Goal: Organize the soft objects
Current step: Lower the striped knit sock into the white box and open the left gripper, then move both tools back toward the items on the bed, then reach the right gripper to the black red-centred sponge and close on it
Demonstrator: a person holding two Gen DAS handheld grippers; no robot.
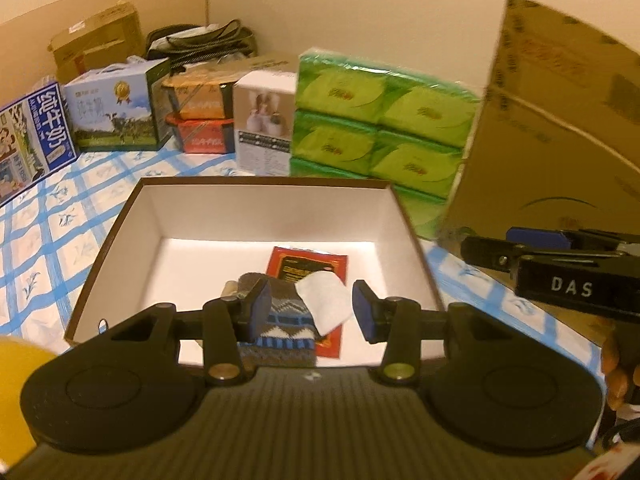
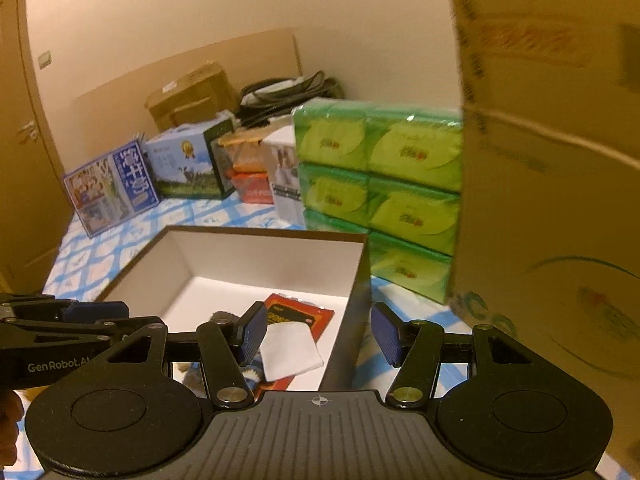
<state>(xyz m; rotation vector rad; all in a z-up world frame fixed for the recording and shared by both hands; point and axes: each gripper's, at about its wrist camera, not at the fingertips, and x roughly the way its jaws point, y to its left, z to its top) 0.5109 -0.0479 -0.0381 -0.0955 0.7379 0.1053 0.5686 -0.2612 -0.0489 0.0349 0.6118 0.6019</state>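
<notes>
1. Blue-checked cloth covers the surface, and the open white-lined box on it is the landmark here; behind the box stand green tissue packs and a row of printed cartons.
2. Inside the box, toward its near wall, lie a patterned knit sock, a folded white cloth just beside and partly over it, and a red packet underneath both.
3. Above the near edge of the box, the left gripper has its jaws apart, with nothing pinched; the sock and cloth show through the gap, lower down.
4. At the box's right wall, the right gripper is likewise spread and empty, the white cloth just left of its gap.
5. A judgement: the sock's long axis runs roughly along the left gripper's pointing line, so that hand looks nearer and better placed for it.
6. A large cardboard box stands to the right of the white-lined box.
</notes>
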